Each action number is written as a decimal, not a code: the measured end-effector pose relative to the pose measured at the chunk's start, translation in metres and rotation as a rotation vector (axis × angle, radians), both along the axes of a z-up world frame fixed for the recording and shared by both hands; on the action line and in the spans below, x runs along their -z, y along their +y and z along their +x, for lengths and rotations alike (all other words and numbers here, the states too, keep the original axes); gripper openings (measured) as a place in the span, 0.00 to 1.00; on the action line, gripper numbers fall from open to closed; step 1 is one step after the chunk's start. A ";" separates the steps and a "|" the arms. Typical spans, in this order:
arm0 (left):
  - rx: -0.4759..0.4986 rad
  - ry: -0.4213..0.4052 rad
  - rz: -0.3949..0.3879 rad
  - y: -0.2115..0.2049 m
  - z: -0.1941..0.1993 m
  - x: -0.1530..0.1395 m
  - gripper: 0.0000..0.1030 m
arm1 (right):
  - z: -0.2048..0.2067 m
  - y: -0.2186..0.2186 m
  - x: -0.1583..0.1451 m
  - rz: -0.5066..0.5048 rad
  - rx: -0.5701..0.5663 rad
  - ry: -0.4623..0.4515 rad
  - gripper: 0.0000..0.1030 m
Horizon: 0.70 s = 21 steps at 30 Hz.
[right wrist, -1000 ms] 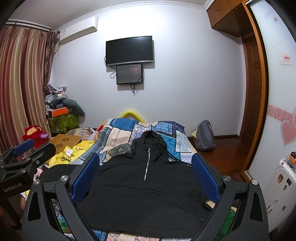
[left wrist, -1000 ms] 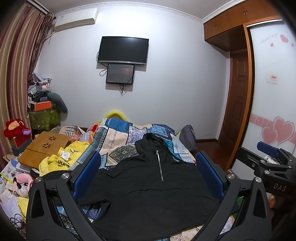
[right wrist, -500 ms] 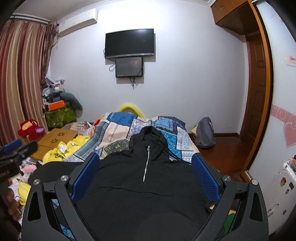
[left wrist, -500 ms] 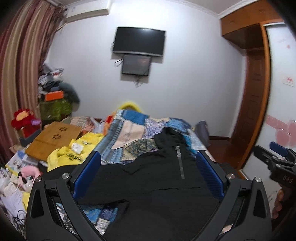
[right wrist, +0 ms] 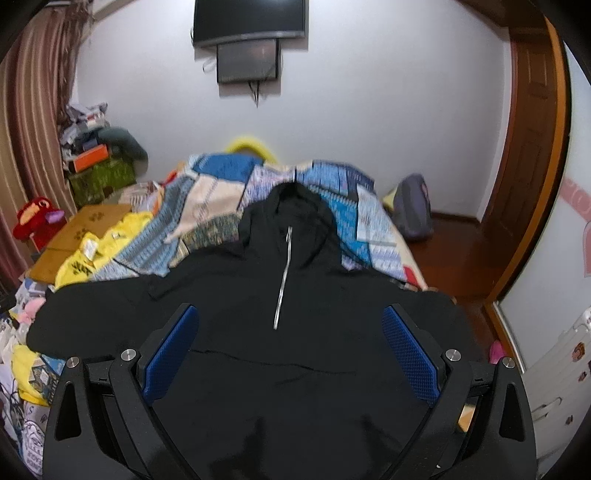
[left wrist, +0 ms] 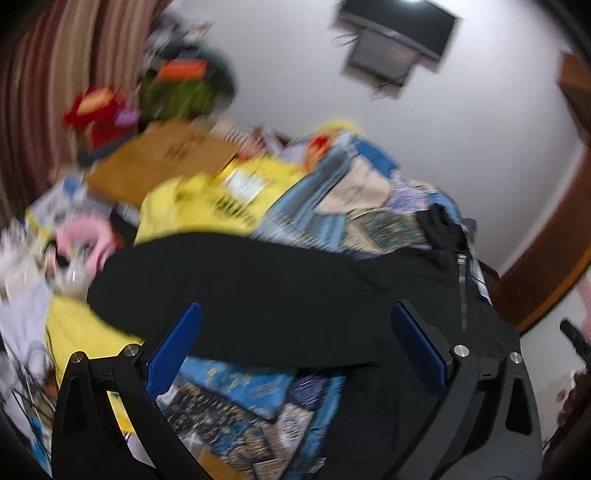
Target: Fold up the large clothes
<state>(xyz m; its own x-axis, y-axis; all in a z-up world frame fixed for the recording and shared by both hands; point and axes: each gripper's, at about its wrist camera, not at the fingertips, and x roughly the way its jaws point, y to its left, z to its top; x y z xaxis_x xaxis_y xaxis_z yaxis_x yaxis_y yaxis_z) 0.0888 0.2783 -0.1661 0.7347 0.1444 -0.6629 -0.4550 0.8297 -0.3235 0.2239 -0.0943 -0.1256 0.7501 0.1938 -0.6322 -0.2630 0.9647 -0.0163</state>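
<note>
A black hooded jacket lies spread flat, front side up, on a bed covered with a blue patchwork quilt; its hood points toward the far wall and its silver zipper runs down the middle of the chest. One sleeve stretches out to the left across the bed edge, and the other reaches toward the right side near the wooden door frame. The right gripper hovers over the lower body of the jacket with its jaws wide apart, the blue pads framing the chest and holding nothing. The left gripper is tilted and sits over the left sleeve, its jaws also spread wide and empty; this view is smeared by motion blur, so fine detail is hard to read. A yellow garment lies to the left of the jacket beside a brown board, with a red plush toy farther left by the striped curtain. A dark screen hangs on the far white wall.
</note>
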 end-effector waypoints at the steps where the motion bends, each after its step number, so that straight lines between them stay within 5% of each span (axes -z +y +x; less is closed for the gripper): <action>1: -0.027 0.023 -0.029 0.015 -0.002 0.013 1.00 | 0.003 0.000 0.004 -0.005 0.001 0.022 0.96; 7: -0.119 0.064 -0.234 0.074 -0.020 0.069 0.98 | 0.015 0.008 0.018 -0.026 0.000 0.100 0.96; 14: -0.202 -0.005 -0.534 0.128 -0.041 0.123 0.88 | 0.029 0.022 0.024 -0.053 -0.006 0.131 0.96; 21: -0.275 -0.010 -0.620 0.158 -0.038 0.158 0.84 | 0.039 0.030 0.035 -0.090 -0.004 0.164 0.96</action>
